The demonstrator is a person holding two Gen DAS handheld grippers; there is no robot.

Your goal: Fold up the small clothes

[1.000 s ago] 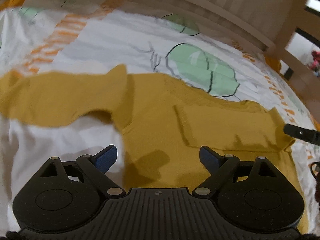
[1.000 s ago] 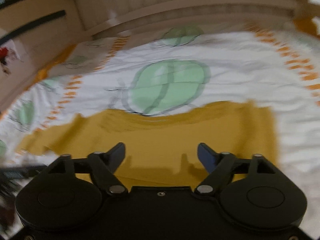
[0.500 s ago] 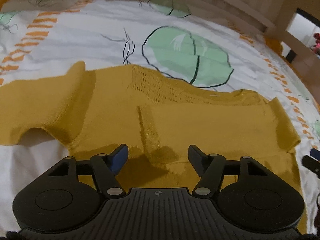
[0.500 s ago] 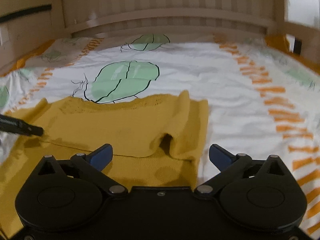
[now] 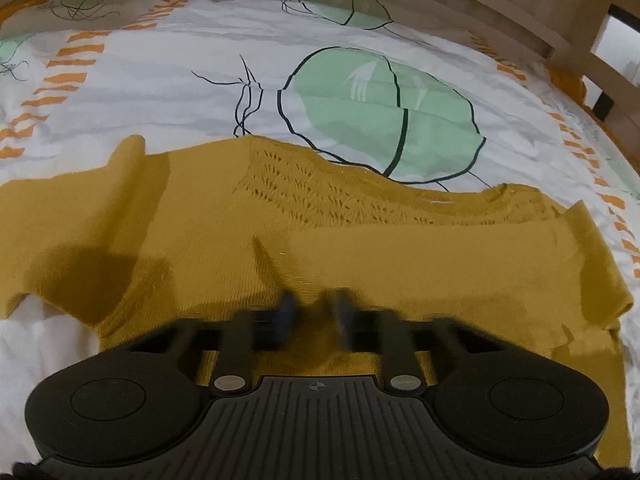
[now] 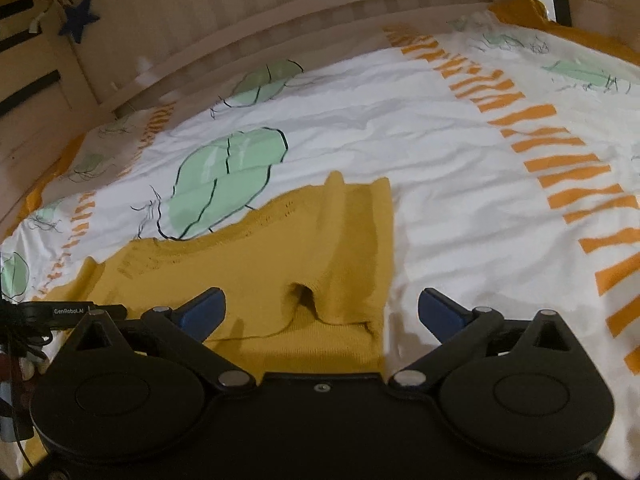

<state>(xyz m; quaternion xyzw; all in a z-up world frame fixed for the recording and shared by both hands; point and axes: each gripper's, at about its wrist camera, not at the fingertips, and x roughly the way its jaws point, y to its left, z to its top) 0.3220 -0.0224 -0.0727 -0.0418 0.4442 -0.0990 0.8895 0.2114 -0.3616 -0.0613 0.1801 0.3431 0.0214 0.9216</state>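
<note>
A small mustard-yellow knit sweater (image 5: 400,264) lies on the bed sheet, one sleeve spread to the left and the other folded across the body. My left gripper (image 5: 313,312) is low over the sweater's middle, its fingers blurred and nearly together around a ridge of the knit. In the right wrist view the sweater (image 6: 280,248) lies ahead with the right sleeve folded over. My right gripper (image 6: 320,312) is wide open just above that folded sleeve and grips nothing.
The white sheet (image 5: 200,92) has green leaf prints and orange dashes. A wooden bed rail (image 6: 320,16) runs along the far side. The other gripper's tip (image 6: 80,310) shows at the left of the right wrist view.
My left gripper's fingers have closed in from open to nearly together over the sweater's middle. My right gripper has opened a little wider and shifted slightly over the folded sleeve.
</note>
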